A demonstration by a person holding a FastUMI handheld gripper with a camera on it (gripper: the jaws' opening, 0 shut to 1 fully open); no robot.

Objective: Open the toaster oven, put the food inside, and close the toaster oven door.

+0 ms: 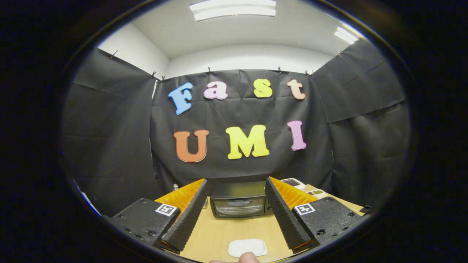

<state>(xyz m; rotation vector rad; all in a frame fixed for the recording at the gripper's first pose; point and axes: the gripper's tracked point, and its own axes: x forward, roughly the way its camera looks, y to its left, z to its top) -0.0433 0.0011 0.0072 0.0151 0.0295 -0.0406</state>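
Observation:
A black toaster oven (238, 200) stands at the far side of the wooden table (219, 233), its glass door shut and facing me. My gripper (236, 186) is open, held well above the table, and the oven shows in the wide gap between its fingers, some way beyond them. Nothing is between the fingers. A small white plate (247, 247) lies on the table near me, below the fingers. I cannot make out any food on it.
A person's fingertip (248, 257) shows at the plate's near edge. Small white devices (294, 182) lie on the table right of the oven, behind the right finger. A small bottle top (175, 187) peeks out left of the oven. Black cloth walls close in the booth.

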